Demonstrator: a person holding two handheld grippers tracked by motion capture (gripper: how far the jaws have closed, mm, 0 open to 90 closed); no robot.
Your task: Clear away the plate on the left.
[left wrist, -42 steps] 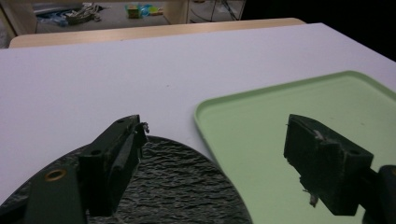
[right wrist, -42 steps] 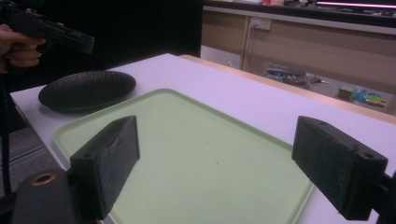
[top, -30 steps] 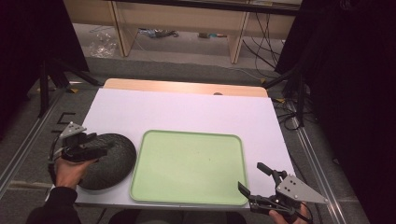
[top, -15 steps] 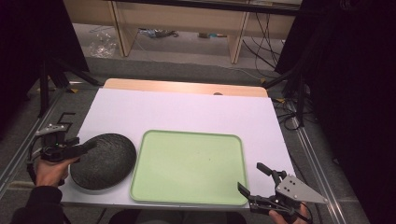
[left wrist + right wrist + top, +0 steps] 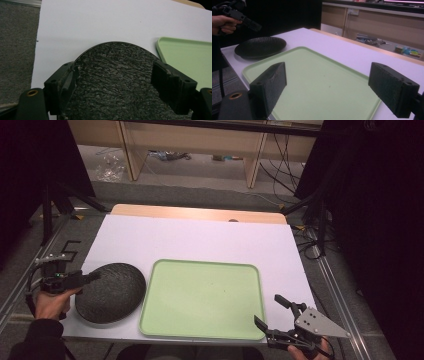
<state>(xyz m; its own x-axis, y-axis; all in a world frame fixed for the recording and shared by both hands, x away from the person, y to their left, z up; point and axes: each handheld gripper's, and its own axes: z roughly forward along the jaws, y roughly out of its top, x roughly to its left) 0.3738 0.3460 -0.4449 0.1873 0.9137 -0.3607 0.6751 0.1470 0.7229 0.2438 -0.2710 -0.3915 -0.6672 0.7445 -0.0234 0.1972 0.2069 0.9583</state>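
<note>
High view, plate: the round black bumpy plate lies on the white table sheet, just beside the left edge of the flat light-green tray.
High view, what changed: a second ago the left gripper sat over the plate. Now it has pulled back to the plate's left rim and points across it. I think the plate has just been set down, or the gripper is lining up for a new grab.
High view, right gripper: it waits by the tray's near right corner, holding nothing.
Left gripper view, jaws: spread wide, one on each side of the picture, with the plate between and below them. Nothing is pinched. I cannot tell if they touch the plate.
Right gripper view, jaws: wide apart and empty, hanging above the tray. Far off, the plate rests flat, and the other hand's gripper floats above its far edge.
</note>
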